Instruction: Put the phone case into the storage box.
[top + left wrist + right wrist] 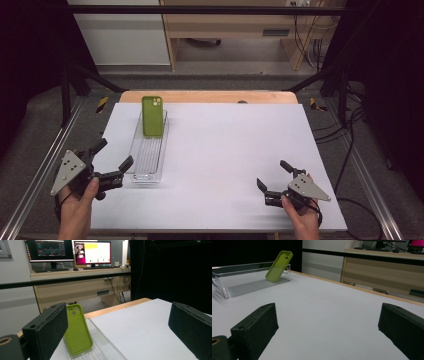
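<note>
A lime-green phone case (152, 116) leans upright against the far end of a long clear plastic tray (146, 159) on the left part of the white table top. My left gripper (116, 152) is held just left of the tray's near end, open with nothing between its jaws. In the left gripper view the case (77, 331) stands in the tray (106, 348) behind the left jaw. My right gripper (271, 173) hovers open and empty near the front right of the table. The right gripper view shows the case (279, 265) and tray (249, 283) far off.
The white top (225, 150) lies on a wooden table whose edge (210, 96) shows at the back. Black frame bars cross overhead and at the sides. Beyond stand a wooden desk (75, 287) with monitors (92, 252). Cables (350, 130) trail on the floor at right.
</note>
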`<control>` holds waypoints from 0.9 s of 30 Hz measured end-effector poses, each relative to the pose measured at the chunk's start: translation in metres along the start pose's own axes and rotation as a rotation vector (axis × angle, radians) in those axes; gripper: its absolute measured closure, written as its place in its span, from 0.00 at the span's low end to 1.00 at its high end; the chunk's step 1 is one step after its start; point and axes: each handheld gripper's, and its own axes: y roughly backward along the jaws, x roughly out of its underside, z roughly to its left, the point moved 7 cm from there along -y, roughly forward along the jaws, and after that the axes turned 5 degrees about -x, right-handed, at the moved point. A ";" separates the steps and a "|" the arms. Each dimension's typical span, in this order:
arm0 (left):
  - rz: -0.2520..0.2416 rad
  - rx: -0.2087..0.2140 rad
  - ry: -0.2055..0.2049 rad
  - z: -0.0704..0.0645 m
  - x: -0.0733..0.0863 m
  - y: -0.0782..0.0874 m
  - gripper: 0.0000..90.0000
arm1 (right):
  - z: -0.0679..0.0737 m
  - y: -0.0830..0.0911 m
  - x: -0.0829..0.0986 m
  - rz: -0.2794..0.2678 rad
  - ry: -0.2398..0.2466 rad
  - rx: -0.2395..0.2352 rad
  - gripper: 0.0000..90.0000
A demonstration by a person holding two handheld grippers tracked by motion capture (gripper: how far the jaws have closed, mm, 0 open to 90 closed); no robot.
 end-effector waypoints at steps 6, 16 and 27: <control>-0.008 -0.024 0.006 0.011 0.005 0.009 0.02 | -0.006 0.005 -0.002 -0.011 -0.008 0.015 0.03; 0.008 -0.034 0.025 0.020 0.020 0.015 0.02 | -0.015 0.012 -0.002 -0.017 -0.021 0.029 0.03; 0.009 -0.031 0.022 0.021 0.034 0.016 0.02 | -0.019 0.018 -0.001 -0.023 -0.023 0.031 0.02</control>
